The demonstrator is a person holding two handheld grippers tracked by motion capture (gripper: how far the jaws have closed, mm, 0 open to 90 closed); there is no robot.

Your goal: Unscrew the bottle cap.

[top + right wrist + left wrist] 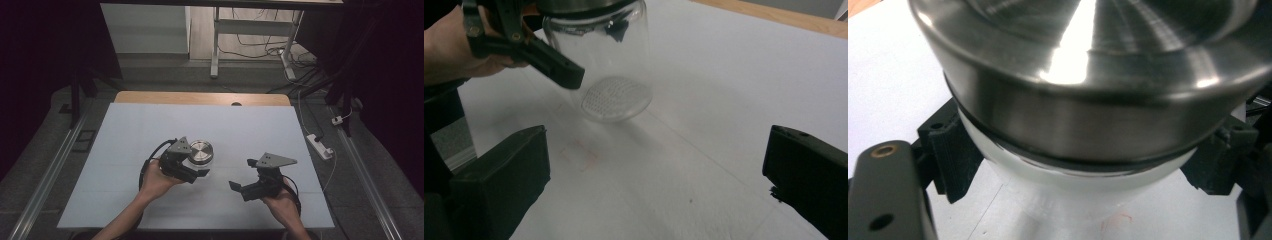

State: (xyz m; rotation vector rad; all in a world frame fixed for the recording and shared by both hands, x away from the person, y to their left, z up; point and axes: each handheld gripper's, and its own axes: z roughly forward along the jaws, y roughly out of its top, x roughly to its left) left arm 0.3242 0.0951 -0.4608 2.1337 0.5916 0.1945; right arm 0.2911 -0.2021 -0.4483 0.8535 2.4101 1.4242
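Room was pretty dim overall, dark on both sides. The surface (150, 125) was covered by a pale sheet, with a strip of bare wood (200, 98) showing along the far edge. The floor (40, 145) around it was grey, with a metal rail (45, 175) running along the left and another rail (370, 185) on the right. A white power strip (320, 146) sat on the floor just off the right edge, cords trailing away. Farther back stood a white-legged desk frame (215, 45) with loose cables (260, 47) tangled beneath it, and a pale panel (145, 27) to its left.
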